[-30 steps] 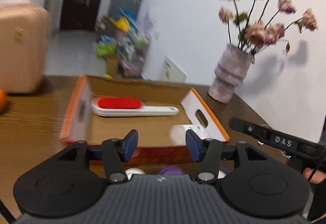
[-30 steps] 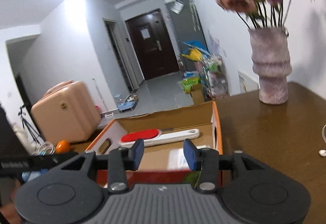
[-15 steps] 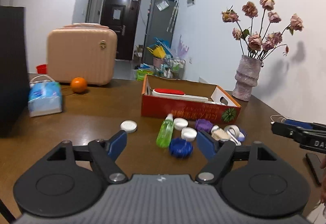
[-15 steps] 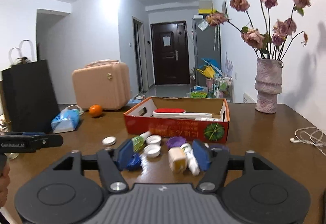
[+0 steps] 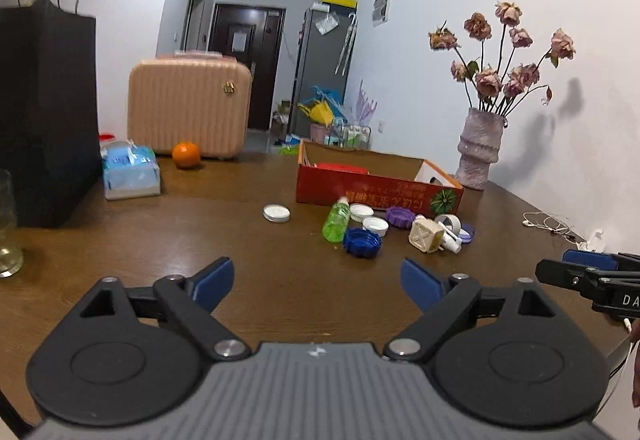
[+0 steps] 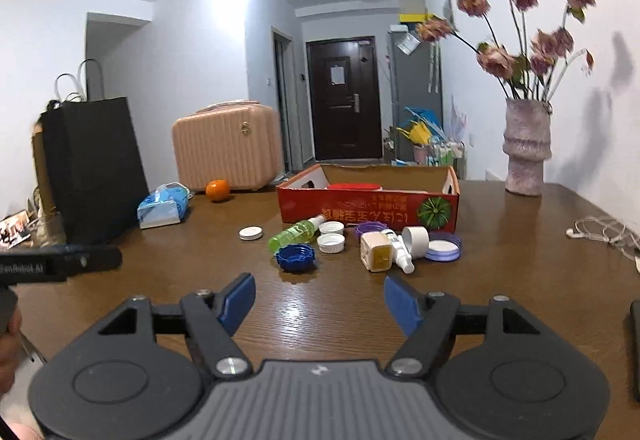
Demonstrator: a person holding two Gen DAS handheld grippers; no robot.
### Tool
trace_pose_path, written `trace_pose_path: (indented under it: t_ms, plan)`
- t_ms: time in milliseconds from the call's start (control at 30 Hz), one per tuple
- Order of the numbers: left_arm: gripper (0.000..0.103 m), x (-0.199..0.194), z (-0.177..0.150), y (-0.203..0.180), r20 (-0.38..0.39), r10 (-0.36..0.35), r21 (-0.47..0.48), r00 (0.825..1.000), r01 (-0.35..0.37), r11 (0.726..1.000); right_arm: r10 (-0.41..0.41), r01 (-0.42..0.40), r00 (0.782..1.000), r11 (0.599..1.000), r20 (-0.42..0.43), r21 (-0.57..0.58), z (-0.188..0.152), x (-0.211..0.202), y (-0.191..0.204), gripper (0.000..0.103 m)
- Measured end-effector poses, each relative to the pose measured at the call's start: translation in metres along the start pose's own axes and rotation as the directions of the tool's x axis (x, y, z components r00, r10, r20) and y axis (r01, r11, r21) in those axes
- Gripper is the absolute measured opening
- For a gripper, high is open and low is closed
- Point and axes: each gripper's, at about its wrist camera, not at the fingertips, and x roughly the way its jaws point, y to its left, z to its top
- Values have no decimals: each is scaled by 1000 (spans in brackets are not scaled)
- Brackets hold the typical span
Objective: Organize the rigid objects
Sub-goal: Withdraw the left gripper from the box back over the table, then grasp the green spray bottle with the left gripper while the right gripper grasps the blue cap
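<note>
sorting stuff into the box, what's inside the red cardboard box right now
Over the red cardboard box wall, only the top of a red-and-white item shows. The near wall hides the box floor, so anything else inside cannot be seen.

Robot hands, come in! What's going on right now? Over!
Both claws open, empty: left claw, right claw. Caps and bottles loose on table, outside box. Nothing in the way.
</note>
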Motion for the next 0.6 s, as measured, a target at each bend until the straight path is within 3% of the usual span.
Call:
trace_pose_path:
  t_ms: [100, 333, 467, 600]
  plan:
    - [96, 16, -3, -6, -46, 8, 19, 999, -7, 1000, 1, 0, 1000, 1000, -14, 28, 1, 14, -7, 71]
    - [97, 46, -7, -1, -70, 0, 7, 998, 0, 1000, -4, 5, 998, 1000, -66, 12, 9, 58, -16, 69]
    - [99, 87, 5, -5, -116, -46, 30, 992, 50, 998, -12, 16, 996, 999, -85, 44, 13, 88, -27, 58]
    - [98, 145, 36, -8, -134, -85, 63, 987, 94, 994, 91, -78, 988, 992, -125, 103, 23, 133, -36, 51]
